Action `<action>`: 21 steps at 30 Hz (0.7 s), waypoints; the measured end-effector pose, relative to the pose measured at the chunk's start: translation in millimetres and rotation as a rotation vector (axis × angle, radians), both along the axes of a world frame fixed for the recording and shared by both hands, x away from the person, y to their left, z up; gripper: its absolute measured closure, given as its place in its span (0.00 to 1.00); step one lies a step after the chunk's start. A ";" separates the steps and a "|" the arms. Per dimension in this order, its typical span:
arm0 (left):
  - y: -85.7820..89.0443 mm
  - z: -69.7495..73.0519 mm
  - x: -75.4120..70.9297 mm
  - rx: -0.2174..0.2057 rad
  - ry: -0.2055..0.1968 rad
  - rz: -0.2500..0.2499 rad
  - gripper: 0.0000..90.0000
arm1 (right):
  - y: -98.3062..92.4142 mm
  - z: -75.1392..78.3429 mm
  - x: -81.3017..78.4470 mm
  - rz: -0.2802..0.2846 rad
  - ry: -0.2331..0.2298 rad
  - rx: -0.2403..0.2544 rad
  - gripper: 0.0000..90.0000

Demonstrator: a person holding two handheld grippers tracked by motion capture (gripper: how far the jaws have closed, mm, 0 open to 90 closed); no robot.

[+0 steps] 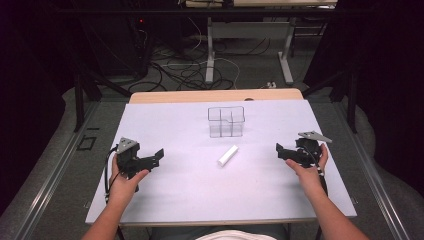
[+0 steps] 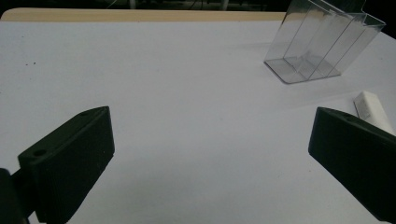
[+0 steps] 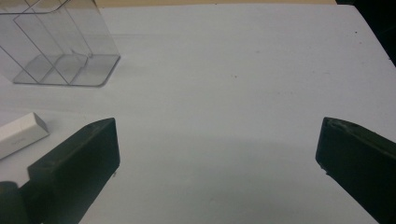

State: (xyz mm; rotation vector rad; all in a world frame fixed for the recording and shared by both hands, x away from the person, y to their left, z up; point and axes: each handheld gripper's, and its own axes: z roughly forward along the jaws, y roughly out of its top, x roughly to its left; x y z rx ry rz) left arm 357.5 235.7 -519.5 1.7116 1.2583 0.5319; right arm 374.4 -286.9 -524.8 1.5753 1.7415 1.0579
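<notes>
From the high view, the left tool (image 1: 159,154) rested near the left edge of the white worktop (image 1: 190,185) and the right tool (image 1: 280,149) near the right edge, both held low and both empty. Between them, a little right of centre, a small white block (image 1: 227,155) lay flat on its long side, set at a slant. Just behind it stood a clear divided box (image 1: 226,121), upright with its open top facing up.

In the left gripper view, the jaws stood wide apart with nothing between them. The white block (image 2: 372,111) showed near the right jaw, partly hidden behind it, and the clear divided box (image 2: 322,44) sat farther off to the upper right.

In the right gripper view, the jaws were likewise spread wide and bare. The white block (image 3: 19,135) lay at the left edge, just beyond the left jaw, with the clear divided box (image 3: 58,44) beyond it.

The step in hand looked like a first reach for the block. It would probably go best with one tool turned so its jaws straddle the block's narrow width, lowered until the tips nearly meet the worktop, then closed squarely at the middle so the block does not pivot.
</notes>
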 end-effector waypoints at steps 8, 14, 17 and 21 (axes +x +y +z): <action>-0.3 0.2 0.4 0.015 0.009 0.017 0.00 | 3.6 -3.6 0.2 0.020 -0.002 -0.043 0.00; 0.2 -0.6 1.1 0.024 0.029 0.025 0.00 | 9.4 -3.4 0.8 0.023 -0.014 -0.111 0.00; 0.2 -1.4 1.1 0.025 0.033 0.027 0.00 | 11.3 -2.2 0.4 0.029 -0.021 -0.109 0.00; 0.4 -1.9 1.3 0.020 0.026 0.035 0.00 | 12.9 3.8 2.9 0.007 -0.003 -0.143 0.08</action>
